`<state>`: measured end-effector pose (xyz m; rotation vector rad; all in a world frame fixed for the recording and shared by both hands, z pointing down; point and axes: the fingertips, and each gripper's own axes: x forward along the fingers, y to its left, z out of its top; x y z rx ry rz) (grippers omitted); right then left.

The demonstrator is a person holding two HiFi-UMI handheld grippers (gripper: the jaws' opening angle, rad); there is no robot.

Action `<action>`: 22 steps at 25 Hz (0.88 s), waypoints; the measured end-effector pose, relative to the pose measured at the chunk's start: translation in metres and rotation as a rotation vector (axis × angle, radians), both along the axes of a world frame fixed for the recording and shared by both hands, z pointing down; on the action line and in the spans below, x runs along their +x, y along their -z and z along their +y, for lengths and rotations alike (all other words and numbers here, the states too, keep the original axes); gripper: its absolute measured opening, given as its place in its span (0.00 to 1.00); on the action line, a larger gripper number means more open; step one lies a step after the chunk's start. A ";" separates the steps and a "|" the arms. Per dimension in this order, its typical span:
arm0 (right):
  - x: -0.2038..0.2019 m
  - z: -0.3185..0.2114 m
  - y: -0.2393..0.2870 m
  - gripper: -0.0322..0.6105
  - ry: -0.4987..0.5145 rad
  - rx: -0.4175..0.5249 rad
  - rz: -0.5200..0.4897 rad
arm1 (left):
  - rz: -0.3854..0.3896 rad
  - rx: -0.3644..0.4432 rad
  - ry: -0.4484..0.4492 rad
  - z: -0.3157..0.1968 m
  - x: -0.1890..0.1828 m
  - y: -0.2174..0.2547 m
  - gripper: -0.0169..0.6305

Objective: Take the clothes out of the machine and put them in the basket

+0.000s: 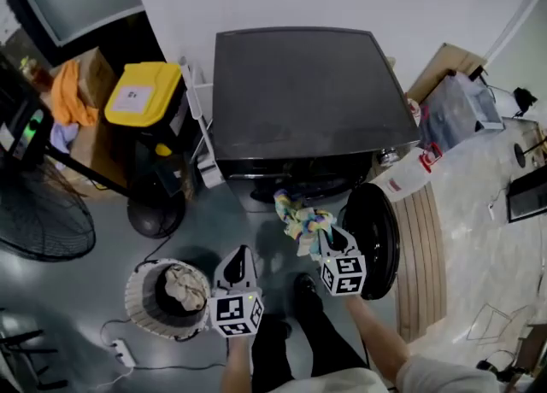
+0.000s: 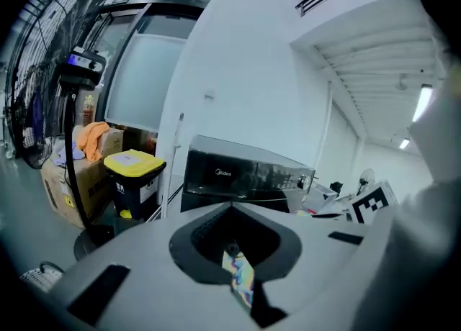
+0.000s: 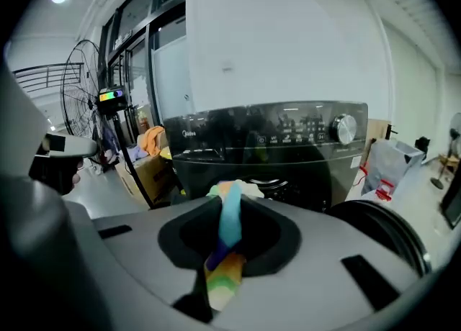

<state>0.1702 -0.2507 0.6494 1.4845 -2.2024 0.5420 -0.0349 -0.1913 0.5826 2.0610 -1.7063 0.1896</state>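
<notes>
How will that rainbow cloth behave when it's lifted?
Probably floppy: the cloth droops and bunches from the right gripper. Likely light, since one pinch carries it. It might snag, as it hangs close to the machine.

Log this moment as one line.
step: unloading | right gripper: fingers shut on multicoloured cloth by washer, door open | left gripper: shut on colourful scrap | basket: beige garment inside

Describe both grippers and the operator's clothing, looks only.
Both match: left gripper and right gripper have pale grey bodies, black pointed jaws, and each a cube with black-and-white square markers. No cables visible. Person wears dark trousers, a dark shoe, a light sleeve.
</notes>
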 end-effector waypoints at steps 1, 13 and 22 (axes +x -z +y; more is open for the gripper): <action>0.000 0.002 0.013 0.16 0.012 0.008 -0.001 | -0.002 0.003 0.005 0.002 0.001 0.010 0.05; 0.000 0.036 0.191 0.16 0.206 0.190 -0.054 | -0.032 0.079 0.084 0.024 0.010 0.128 0.05; -0.009 0.031 0.284 0.16 0.313 0.348 -0.087 | -0.072 0.178 0.190 0.042 -0.007 0.208 0.05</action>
